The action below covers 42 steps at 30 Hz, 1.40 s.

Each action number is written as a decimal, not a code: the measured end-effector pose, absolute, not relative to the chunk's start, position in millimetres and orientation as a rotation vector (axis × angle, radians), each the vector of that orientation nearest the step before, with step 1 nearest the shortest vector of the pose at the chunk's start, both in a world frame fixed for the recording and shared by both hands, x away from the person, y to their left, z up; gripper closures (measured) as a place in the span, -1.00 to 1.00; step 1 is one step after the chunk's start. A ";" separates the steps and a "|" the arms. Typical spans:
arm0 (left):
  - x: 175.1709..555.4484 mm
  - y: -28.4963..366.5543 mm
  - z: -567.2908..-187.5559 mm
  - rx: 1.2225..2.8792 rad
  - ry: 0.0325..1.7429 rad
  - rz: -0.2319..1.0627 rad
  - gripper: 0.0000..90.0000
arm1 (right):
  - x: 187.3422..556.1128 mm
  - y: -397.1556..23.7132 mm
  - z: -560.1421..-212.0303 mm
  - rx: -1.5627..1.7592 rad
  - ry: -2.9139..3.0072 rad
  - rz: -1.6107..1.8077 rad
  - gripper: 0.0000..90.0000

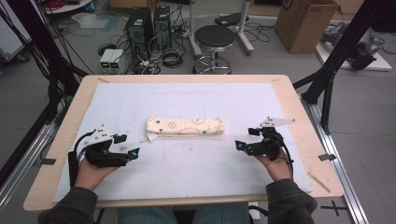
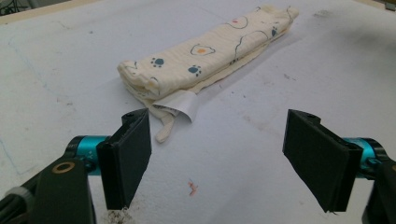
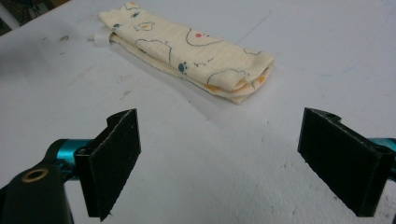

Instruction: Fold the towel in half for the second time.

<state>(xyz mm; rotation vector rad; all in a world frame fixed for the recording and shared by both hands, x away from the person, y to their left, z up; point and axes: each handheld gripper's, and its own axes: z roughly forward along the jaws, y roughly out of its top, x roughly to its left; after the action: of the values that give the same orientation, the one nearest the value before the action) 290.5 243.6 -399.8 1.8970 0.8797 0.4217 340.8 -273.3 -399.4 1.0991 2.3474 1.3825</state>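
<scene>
A folded cream cloth (image 1: pixel 185 126) printed with paw marks and egg shapes lies lengthwise in the middle of the white mat (image 1: pixel 187 163). A white tag (image 2: pixel 180 103) sticks out at its left end. My left gripper (image 1: pixel 127 145) rests low on the mat, left of and nearer than the cloth, and points toward that end. In the left gripper view the cloth (image 2: pixel 205 56) lies ahead of the left gripper (image 2: pixel 224 163), which is open and holds nothing. My right gripper (image 1: pixel 247 138) sits off the cloth's right end. The right gripper (image 3: pixel 233 163) is open too, with the cloth (image 3: pixel 187 51) ahead.
The mat covers a wooden table (image 1: pixel 299 116). Beyond the far edge stand a round stool (image 1: pixel 214 39), computer towers (image 1: pixel 148 28) with cables on the floor, and a cardboard box (image 1: pixel 303 23). A black frame post (image 1: pixel 341 60) slants at the right.
</scene>
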 end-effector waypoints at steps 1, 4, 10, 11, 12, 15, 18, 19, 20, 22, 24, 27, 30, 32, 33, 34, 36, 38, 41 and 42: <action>289.4 244.6 -400.4 1.895 0.882 0.419 -0.47 | 339.8 -274.2 -400.3 1.102 2.351 1.385 -0.72; 285.9 246.1 -402.5 1.899 0.882 0.426 -0.47 | 336.0 -276.9 -401.5 1.117 2.351 1.377 -0.72; 278.9 248.5 -407.0 1.893 0.890 0.421 -0.47 | 329.5 -282.0 -405.8 1.112 2.352 1.366 -0.72; 278.0 248.8 -407.3 1.895 0.889 0.424 -0.47 | 328.8 -283.1 -407.0 1.110 2.350 1.365 -0.72; 277.3 249.0 -407.6 1.892 0.887 0.426 -0.47 | 327.7 -284.0 -407.9 1.116 2.351 1.365 -0.72; 274.6 249.8 -407.8 1.892 0.883 0.427 -0.47 | 325.1 -286.6 -410.5 1.125 2.349 1.359 -0.72; 272.4 250.3 -409.2 1.888 0.889 0.430 -0.47 | 322.8 -288.4 -412.1 1.125 2.347 1.353 -0.72; 271.8 250.9 -409.9 1.892 0.887 0.432 -0.47 | 321.9 -289.1 -412.5 1.122 2.344 1.349 -0.72; 270.8 251.1 -410.6 1.890 0.892 0.429 -0.47 | 320.5 -289.8 -412.5 1.129 2.344 1.350 -0.72; 268.9 252.5 -411.9 1.890 0.892 0.428 -0.47 | 319.0 -291.6 -413.5 1.125 2.343 1.344 -0.72; 266.8 253.9 -412.9 1.896 0.895 0.435 -0.47 | 316.8 -293.3 -414.4 1.125 2.340 1.338 -0.72; 263.3 256.5 -414.5 1.908 0.897 0.451 -0.47 | 313.3 -296.4 -416.6 1.138 2.334 1.330 -0.72; 259.8 259.0 -416.6 1.897 0.912 0.446 -0.47 | 310.5 -299.3 -418.5 1.142 2.329 1.339 -0.72; 257.9 261.3 -417.3 1.909 0.911 0.454 -0.47 | 308.6 -300.8 -418.6 1.144 2.325 1.334 -0.72; 256.9 261.9 -417.8 1.908 0.911 0.455 -0.47 | 307.6 -301.6 -418.6 1.144 2.323 1.339 -0.72; 255.7 262.7 -418.0 1.909 0.913 0.456 -0.47 | 306.7 -302.6 -418.7 1.140 2.320 1.339 -0.72; 253.3 263.9 -417.9 1.906 0.912 0.455 -0.47 | 303.7 -304.3 -418.8 1.143 2.317 1.340 -0.72; 251.2 264.1 -418.3 1.905 0.912 0.456 -0.47 | 301.4 -305.9 -419.7 1.143 2.314 1.337 -0.72; 249.1 263.6 -419.0 1.914 0.912 0.460 -0.47 | 297.3 -308.3 -421.1 1.148 2.322 1.334 -0.72; 248.4 263.3 -419.0 1.916 0.909 0.458 -0.47 | 296.1 -308.7 -421.5 1.145 2.324 1.329 -0.72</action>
<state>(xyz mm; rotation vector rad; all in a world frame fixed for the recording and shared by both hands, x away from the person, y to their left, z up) 248.4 263.3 -419.0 1.9159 0.9093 0.4581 296.1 -308.7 -421.5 1.1448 2.3237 1.3285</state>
